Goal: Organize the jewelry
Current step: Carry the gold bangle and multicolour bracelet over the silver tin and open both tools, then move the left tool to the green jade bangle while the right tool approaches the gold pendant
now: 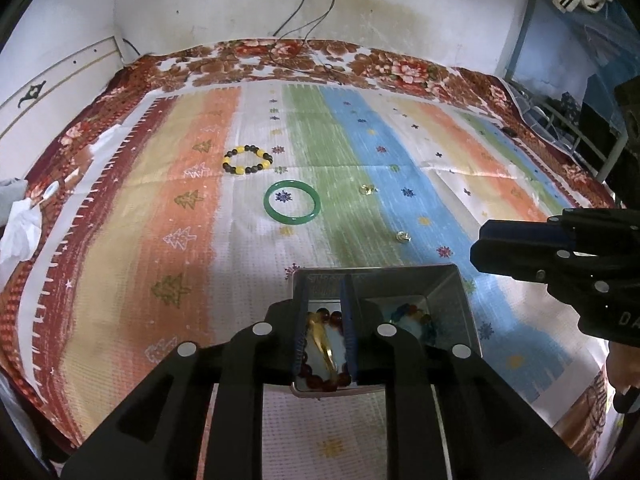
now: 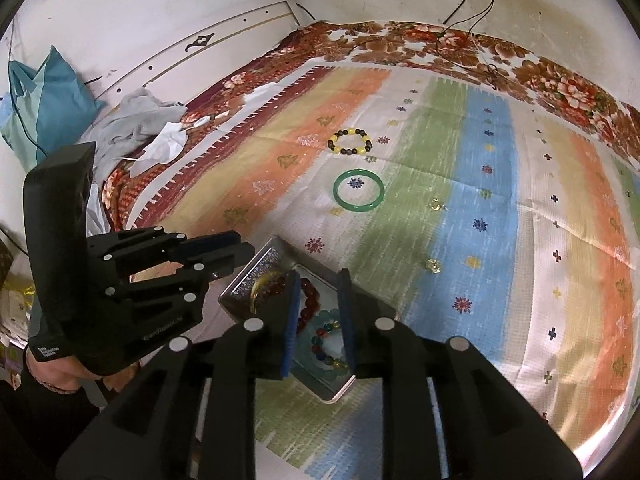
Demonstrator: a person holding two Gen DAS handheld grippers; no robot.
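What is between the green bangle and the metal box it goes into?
Nothing visible. Only bare striped cloth lies between the green bangle and the metal box. The bead bracelet sits on the bangle's far side, out of the way.

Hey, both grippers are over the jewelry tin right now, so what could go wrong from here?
1. The left gripper and right gripper crowd the small tin; a nudge could slide or tip it on the soft bedspread.
2. The gold bangle leans on the tin's edge and might slip out.
3. The two small rings out on the bedspread are easy to overlook or fumble.
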